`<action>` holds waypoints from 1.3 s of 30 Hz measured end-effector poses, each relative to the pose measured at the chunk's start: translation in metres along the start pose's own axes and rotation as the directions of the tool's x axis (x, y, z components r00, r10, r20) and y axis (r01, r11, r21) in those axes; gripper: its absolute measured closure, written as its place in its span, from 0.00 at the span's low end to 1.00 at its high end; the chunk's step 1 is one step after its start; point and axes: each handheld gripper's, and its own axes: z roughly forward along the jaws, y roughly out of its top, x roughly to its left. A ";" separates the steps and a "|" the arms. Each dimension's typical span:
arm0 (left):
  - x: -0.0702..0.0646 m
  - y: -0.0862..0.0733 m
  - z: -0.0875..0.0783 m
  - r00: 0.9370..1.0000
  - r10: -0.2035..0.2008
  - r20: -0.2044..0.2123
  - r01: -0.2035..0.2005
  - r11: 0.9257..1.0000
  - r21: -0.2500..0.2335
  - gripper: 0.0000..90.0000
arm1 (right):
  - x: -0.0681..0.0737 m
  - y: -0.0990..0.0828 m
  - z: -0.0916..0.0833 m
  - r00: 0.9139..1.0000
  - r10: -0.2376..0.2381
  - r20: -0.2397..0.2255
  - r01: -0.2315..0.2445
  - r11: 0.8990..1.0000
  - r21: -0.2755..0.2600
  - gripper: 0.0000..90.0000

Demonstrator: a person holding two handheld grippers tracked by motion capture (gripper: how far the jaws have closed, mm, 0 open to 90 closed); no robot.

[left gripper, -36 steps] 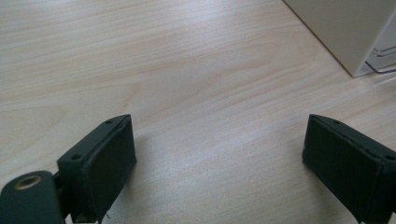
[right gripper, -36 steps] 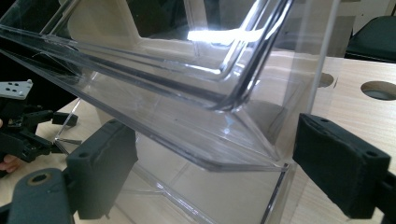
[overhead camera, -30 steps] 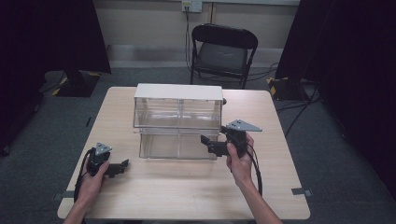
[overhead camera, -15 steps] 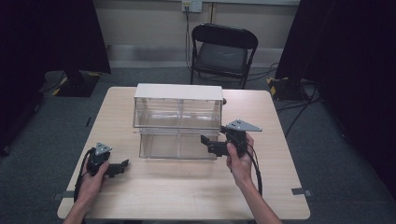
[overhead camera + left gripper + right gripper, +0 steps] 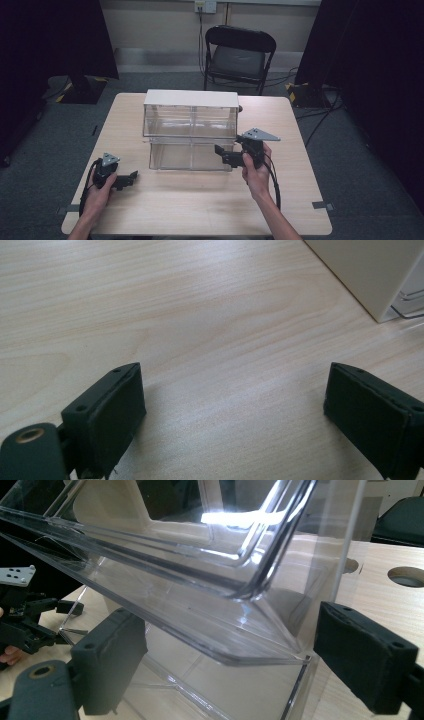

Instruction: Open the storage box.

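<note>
Stillness marked the last second: neither hand had shifted, and the clear drawer cabinet [image 5: 191,131] stood where it had been, in the middle of the surface [image 5: 200,200], toward its far side. The right gripper [image 5: 223,153] hung at the near right corner of the cabinet, level with the lower drawer [image 5: 192,156], which stuck out toward the near edge beyond the tier above it. In the right gripper view its fingers [image 5: 112,655] stood wide, one on each side of the clear plastic corner [image 5: 280,650], and neither pad seemed to press on it, though the glare made the gap hard to judge. The left gripper [image 5: 129,178] lay low on the surface, well to the near left of the cabinet, with its fingers [image 5: 107,410] also spread wide over bare wood and holding nothing; a pale corner of the cabinet showed at the far right of its view. With nothing moved, I took the work on the drawer to be paused at the approach: the right hand was lined up on the drawer front but had not closed on it.
</note>
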 end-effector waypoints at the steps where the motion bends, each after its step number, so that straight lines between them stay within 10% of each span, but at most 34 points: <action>1: 0.000 0.000 0.000 1.000 0.000 0.000 0.000 1.000 0.001 0.10 | 0.000 0.000 0.000 1.000 0.000 -0.001 0.000 1.000 0.000 0.14; 39: 0.000 0.000 0.000 1.000 -0.001 0.000 0.001 1.000 0.000 0.10 | 0.000 0.001 0.000 1.000 -0.013 -0.007 0.013 1.000 0.004 0.14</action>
